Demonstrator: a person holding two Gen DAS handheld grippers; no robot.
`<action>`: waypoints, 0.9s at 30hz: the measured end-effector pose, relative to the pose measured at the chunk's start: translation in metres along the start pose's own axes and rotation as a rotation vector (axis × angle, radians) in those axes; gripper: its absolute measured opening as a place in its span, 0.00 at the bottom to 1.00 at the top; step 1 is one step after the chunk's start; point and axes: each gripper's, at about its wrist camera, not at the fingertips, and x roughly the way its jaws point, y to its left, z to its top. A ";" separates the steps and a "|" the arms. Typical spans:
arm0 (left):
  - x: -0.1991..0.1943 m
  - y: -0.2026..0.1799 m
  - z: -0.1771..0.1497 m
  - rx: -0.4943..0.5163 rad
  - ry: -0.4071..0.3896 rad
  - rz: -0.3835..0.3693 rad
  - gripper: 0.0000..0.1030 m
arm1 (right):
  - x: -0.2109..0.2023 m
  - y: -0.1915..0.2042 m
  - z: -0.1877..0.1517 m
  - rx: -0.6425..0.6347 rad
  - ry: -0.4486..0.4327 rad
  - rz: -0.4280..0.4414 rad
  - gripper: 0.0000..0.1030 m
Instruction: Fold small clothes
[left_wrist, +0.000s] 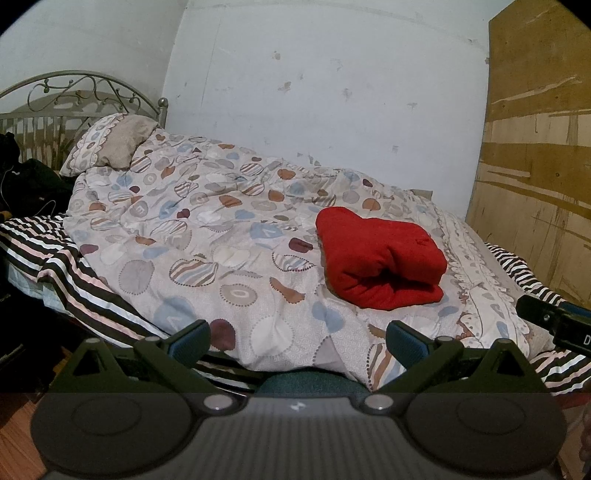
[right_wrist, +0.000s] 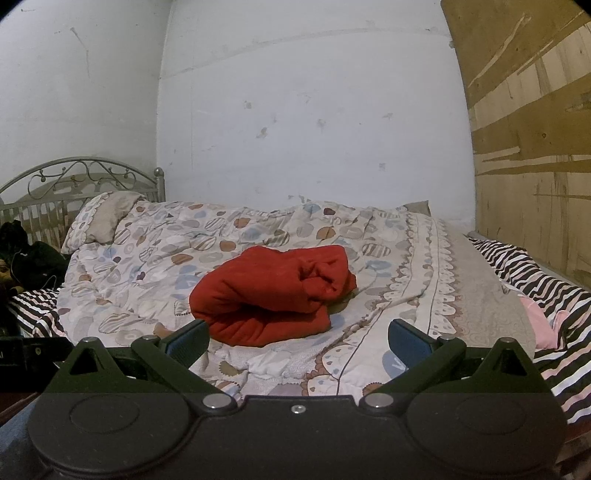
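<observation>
A red garment (left_wrist: 380, 258) lies folded in a thick bundle on the patterned duvet (left_wrist: 207, 221). It also shows in the right wrist view (right_wrist: 269, 295), straight ahead of the fingers. My left gripper (left_wrist: 297, 339) is open and empty, held back from the bed's near edge, with the garment ahead and to its right. My right gripper (right_wrist: 297, 341) is open and empty, a short way in front of the garment and not touching it. The right gripper's body shows at the right edge of the left wrist view (left_wrist: 554, 321).
A pillow (left_wrist: 110, 144) and a metal headboard (left_wrist: 74, 96) are at the far left. A striped sheet (right_wrist: 546, 280) hangs at the bed's sides. A plywood board (left_wrist: 535, 147) leans at the right. Dark things (left_wrist: 29, 184) lie at the left. A pink cloth (right_wrist: 543, 325) lies at the right.
</observation>
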 end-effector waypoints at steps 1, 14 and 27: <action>0.000 0.000 0.000 0.000 0.000 0.000 1.00 | 0.000 0.000 0.000 0.000 0.000 0.000 1.00; 0.000 0.000 0.000 0.000 0.000 0.000 1.00 | -0.001 0.000 0.000 0.001 0.003 0.000 1.00; 0.000 0.001 -0.002 -0.004 0.006 0.002 1.00 | 0.002 -0.001 -0.001 0.001 0.006 0.004 1.00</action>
